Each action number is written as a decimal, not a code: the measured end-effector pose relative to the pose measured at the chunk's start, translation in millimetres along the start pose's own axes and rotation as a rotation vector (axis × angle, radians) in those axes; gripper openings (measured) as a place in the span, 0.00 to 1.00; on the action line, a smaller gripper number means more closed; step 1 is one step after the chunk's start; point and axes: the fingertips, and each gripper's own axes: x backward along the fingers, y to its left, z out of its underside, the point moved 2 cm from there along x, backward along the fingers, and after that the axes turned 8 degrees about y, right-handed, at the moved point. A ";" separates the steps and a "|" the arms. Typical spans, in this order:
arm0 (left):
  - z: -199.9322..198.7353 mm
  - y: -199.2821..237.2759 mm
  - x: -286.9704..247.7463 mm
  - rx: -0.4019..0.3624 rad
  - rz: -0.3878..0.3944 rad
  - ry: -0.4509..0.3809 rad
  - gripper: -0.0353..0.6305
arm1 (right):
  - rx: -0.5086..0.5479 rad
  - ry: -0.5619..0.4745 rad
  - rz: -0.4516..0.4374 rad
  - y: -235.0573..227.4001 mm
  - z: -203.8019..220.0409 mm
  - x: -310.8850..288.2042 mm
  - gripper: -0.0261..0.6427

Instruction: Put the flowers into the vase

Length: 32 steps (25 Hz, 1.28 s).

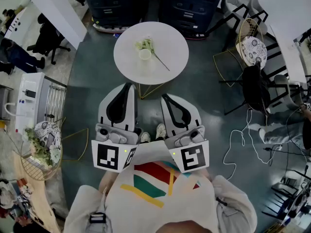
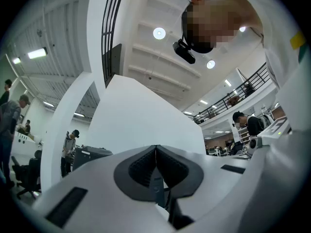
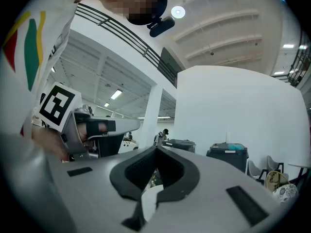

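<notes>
Left tool [image 1: 128, 85] and right tool [image 1: 165, 96] are both closed and empty, well apart from the tabletop [image 1: 170, 38].
The tools sit side by side close to the person, each with its jaws pressed together and nothing between them. Ahead, on the round white tabletop, the flowers [image 1: 145, 44] lie just beside the small white vase [image 1: 145, 54], their stem slanting off to the right.

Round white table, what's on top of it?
A small white vase stands on the table, and flowers lie beside it, the long stem pointing away. The vase's inside is too small to make out, and the tabletop covers whatever is under it.
</notes>
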 end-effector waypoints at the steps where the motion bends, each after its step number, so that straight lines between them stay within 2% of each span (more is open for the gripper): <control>1: -0.7 -0.2 -0.3 0.000 0.001 0.000 0.07 | 0.001 0.000 0.001 -0.5 -0.7 0.6 0.06; 7: -3.3 2.6 -0.3 -0.006 -0.001 -0.001 0.07 | -0.025 0.008 0.019 -5.8 1.0 2.1 0.06; 14: 3.4 4.6 -3.1 -0.006 -0.026 0.023 0.06 | -0.192 -0.030 0.052 -28.7 12.9 10.4 0.06; 17: 5.0 11.2 -6.4 -0.033 -0.050 0.035 0.06 | -0.177 -0.027 0.073 -35.6 21.8 8.0 0.06; 20: 6.6 20.0 -8.3 -0.056 -0.087 0.048 0.07 | -0.180 -0.027 0.053 -39.0 29.1 9.4 0.06; 24: 8.5 27.4 -19.0 -0.104 -0.125 0.054 0.07 | -0.256 -0.050 0.020 -52.4 39.2 15.6 0.06; 32: 17.2 15.1 -22.5 -0.136 -0.182 0.062 0.07 | -0.345 -0.087 -0.034 -79.6 60.7 23.1 0.06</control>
